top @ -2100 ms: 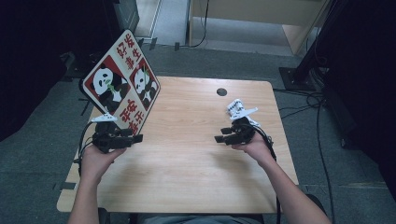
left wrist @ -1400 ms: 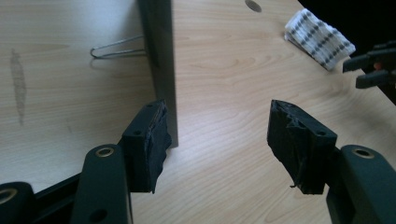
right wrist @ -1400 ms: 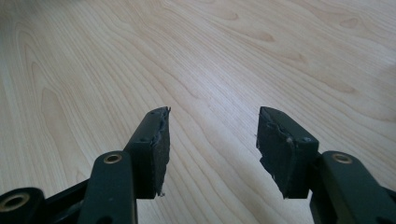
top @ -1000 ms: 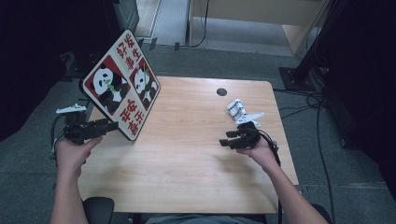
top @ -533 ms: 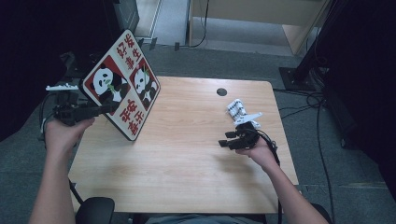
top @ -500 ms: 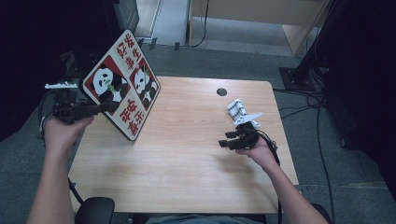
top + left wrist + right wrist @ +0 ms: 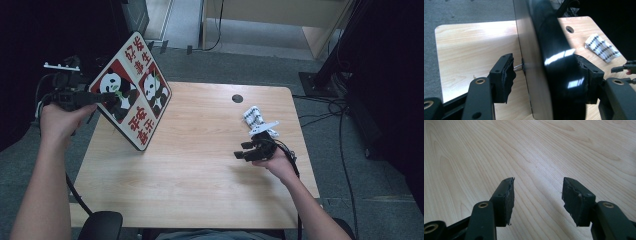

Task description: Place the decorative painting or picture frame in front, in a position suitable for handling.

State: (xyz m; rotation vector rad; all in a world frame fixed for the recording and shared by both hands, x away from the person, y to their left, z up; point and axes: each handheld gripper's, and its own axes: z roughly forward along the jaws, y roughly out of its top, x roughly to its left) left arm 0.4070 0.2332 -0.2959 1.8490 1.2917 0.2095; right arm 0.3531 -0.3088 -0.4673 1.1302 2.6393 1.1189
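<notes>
A square sign board [image 7: 132, 92] with two pandas and red characters stands tilted on one corner at the table's left. My left gripper [image 7: 107, 97] is raised at the board's left corner. In the left gripper view its jaws straddle the board's edge [image 7: 549, 50]. A gap shows between the left pad [image 7: 507, 72] and the board, and the other pad sits close against its glossy black side. My right gripper [image 7: 241, 151] rests low over the wood at the right, open. Nothing lies between its jaws [image 7: 537, 192].
A small white patterned cloth [image 7: 256, 119] lies just behind the right gripper, also seen in the left gripper view as the cloth [image 7: 602, 47]. A round cable hole [image 7: 237, 98] sits near the table's [image 7: 200, 175] far edge. Dark floor and cables surround the table.
The left hand has risen and moved from the table's left edge up to the board's left corner, jaws now around its edge. The board and the right hand have stayed put.
</notes>
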